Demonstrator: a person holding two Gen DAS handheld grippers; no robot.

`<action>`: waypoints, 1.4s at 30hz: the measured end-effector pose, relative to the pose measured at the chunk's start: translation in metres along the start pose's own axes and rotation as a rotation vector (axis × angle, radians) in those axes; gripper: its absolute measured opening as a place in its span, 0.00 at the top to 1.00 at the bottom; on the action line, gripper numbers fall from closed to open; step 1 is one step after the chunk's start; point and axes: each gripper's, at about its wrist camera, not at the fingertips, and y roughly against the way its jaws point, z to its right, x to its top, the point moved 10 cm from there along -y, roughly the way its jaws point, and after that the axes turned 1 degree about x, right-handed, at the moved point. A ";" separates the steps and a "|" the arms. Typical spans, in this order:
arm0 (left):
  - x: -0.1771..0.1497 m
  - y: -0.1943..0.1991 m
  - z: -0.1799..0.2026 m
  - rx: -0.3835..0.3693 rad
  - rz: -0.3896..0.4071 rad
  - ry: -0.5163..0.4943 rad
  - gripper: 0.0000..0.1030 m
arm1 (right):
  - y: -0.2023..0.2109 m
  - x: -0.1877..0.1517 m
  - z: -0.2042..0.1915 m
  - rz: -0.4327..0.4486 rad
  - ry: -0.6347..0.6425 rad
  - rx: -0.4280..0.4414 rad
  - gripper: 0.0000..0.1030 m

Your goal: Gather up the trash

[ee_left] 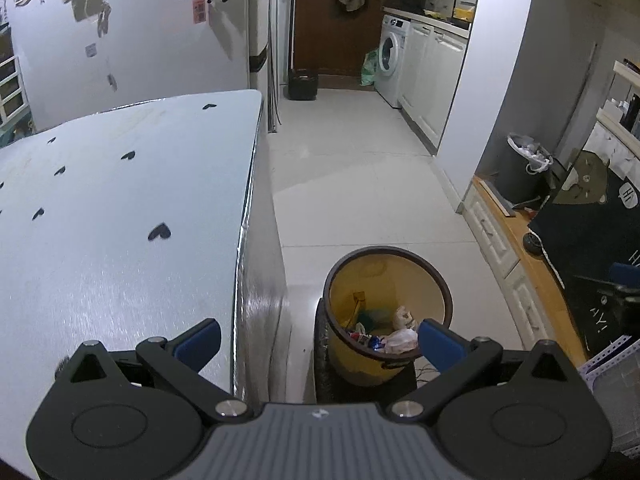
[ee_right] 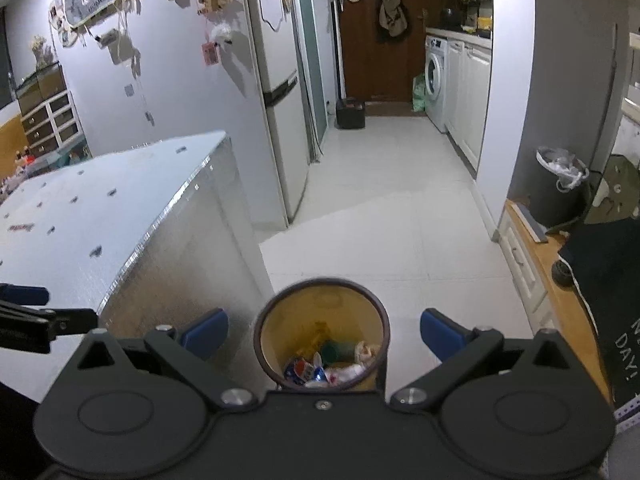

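Trash sits heaped in the yellow bin on the floor, just beside the bench. My right claw hangs almost straight above its mouth, fingers spread wide and empty; my left claw, equally wide apart and empty, straddles the bench edge with the bin ahead to its right. I judge the right nearer.
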 end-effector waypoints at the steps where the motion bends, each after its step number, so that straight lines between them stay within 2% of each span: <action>1: -0.003 0.000 0.001 0.004 0.002 -0.001 0.00 | 0.000 -0.003 0.000 -0.002 0.004 0.007 0.00; 15: -0.019 -0.001 0.011 0.012 0.013 0.005 0.00 | 0.008 -0.026 0.014 0.010 0.007 -0.027 0.00; 42: -0.017 0.004 0.009 0.009 0.021 0.006 0.00 | 0.010 -0.034 0.014 0.001 0.019 -0.047 0.00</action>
